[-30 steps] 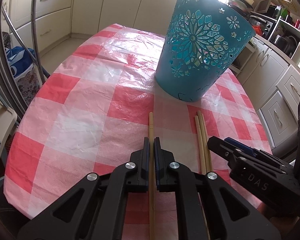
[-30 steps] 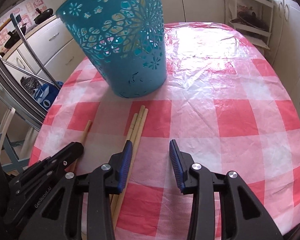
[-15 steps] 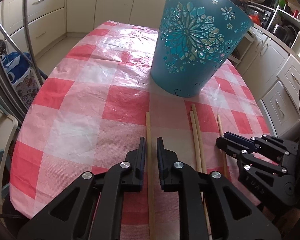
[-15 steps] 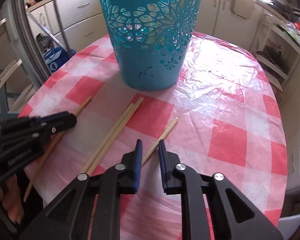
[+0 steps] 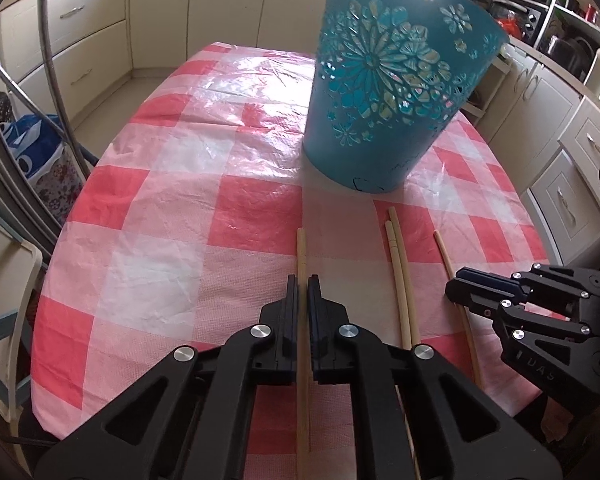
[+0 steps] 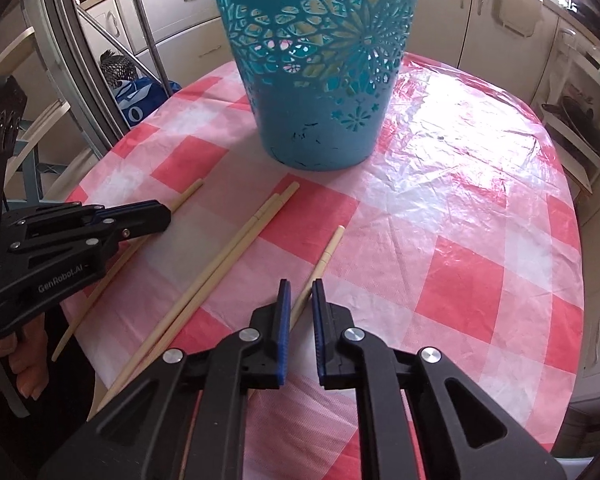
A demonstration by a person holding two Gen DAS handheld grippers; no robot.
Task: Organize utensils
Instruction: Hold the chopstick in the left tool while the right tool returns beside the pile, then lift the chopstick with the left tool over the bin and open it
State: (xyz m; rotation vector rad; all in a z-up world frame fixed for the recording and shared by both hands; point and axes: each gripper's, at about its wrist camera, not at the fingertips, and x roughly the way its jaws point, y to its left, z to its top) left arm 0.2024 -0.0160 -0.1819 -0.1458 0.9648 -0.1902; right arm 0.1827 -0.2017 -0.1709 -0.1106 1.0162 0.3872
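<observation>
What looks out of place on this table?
Four chopsticks lie loose on the checked tablecloth instead of in the blue basket: a pair side by side, one in the left gripper, one between the right gripper's fingers. Nothing is spilled or broken.
</observation>
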